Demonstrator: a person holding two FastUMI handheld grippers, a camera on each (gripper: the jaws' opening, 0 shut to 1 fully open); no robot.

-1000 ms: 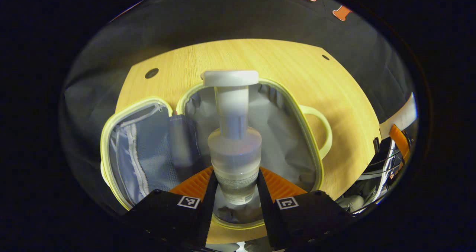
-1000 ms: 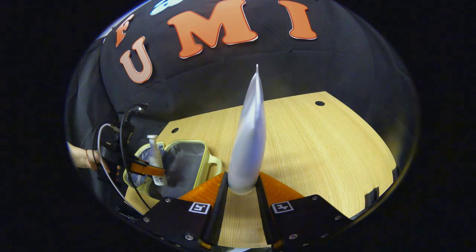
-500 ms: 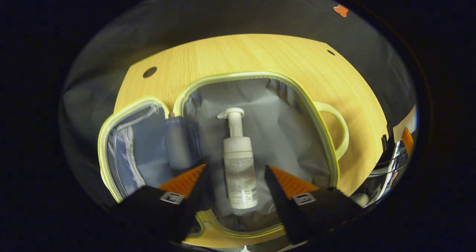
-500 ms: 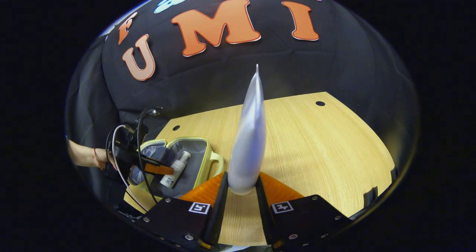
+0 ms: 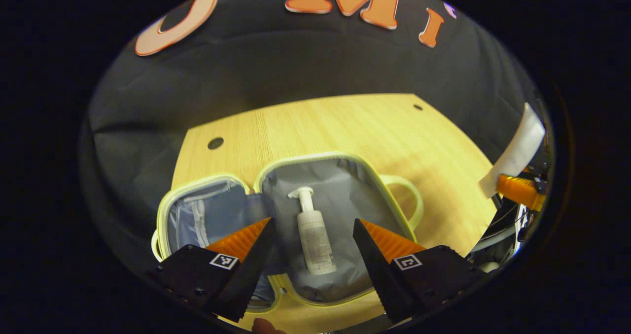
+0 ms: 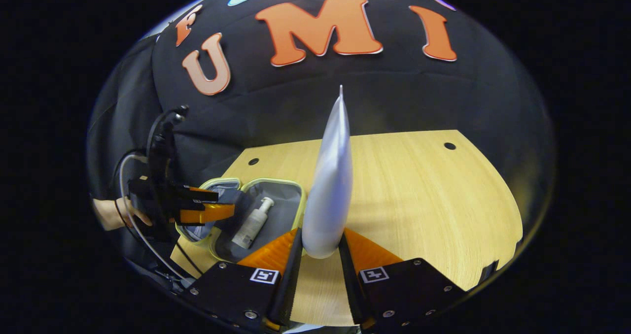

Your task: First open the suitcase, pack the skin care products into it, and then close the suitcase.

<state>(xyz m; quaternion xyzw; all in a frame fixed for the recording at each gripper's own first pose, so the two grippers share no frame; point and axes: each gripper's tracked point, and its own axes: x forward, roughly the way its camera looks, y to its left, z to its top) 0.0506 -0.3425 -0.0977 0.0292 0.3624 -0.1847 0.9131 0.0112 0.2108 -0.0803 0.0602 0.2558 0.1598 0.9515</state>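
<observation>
The small yellow-trimmed suitcase [image 5: 394, 211] lies open on the wooden table, grey lining up. A white pump bottle [image 5: 313, 235] lies flat in its right half, pump pointing away. My left gripper [image 5: 311, 235] hangs open above the case, nothing between its fingers. In the right gripper view, my right gripper [image 6: 319, 248] is shut on a white tube [image 6: 329, 186] that stands upright, flat end up. That view also has the suitcase [image 6: 291, 183] with the bottle [image 6: 252, 224] at lower left, and the left gripper [image 6: 199, 211] held above it by a hand [image 6: 111, 216].
The table [image 6: 419, 196] stretches right of the suitcase with small round holes [image 6: 449, 146] near its far corners. The case's handle [image 5: 411, 203] sticks out toward the right. Black cloth walls close the booth behind. The tube and right gripper appear at the far right edge [image 5: 515, 151].
My left gripper let go of the pump bottle, which now lies in the suitcase, and has lifted up and back. The right gripper moved toward the case, still holding the tube.
</observation>
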